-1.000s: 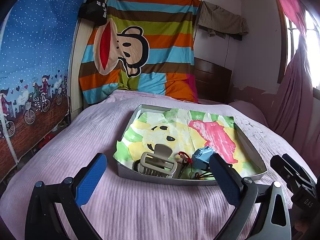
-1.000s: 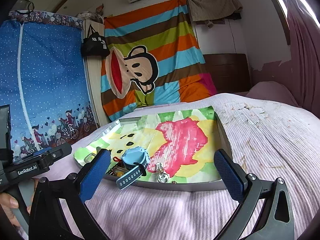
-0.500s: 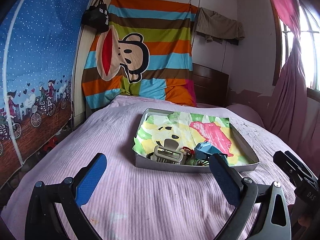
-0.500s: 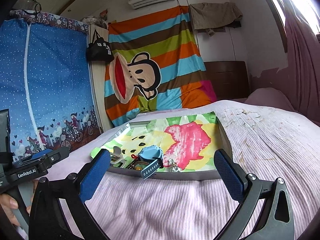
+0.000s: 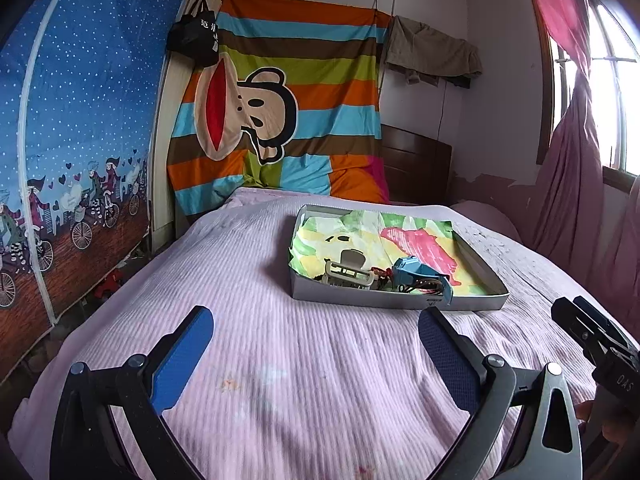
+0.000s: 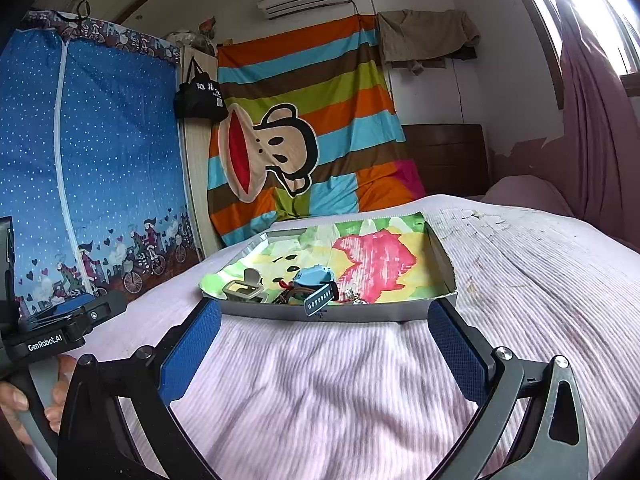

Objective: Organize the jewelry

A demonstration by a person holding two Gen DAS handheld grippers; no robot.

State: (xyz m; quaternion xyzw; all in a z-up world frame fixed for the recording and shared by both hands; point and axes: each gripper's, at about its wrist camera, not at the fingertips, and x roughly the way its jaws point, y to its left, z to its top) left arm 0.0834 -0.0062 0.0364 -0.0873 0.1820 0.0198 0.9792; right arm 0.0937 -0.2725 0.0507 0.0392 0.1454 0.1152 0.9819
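Left claw [image 5: 316,340] and right claw [image 6: 324,334] both wide, holding nothing, above the pink ribbed bed [image 5: 280,360]. Shallow grey cardboard tray [image 5: 400,302] ahead holds beige plastic hair clip [image 5: 348,274] and blue watch [image 6: 316,280].

A pink ribbed bedspread [image 5: 280,320] covers the bed. At the far wall hangs a striped cartoon-monkey sheet [image 5: 280,120]; left stands a blue dotted fabric wardrobe [image 6: 100,160]; right hangs a pink curtain [image 5: 572,160].

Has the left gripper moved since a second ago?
Yes. The left gripper has pulled back from the tray, which now looks smaller and farther off on the bed.
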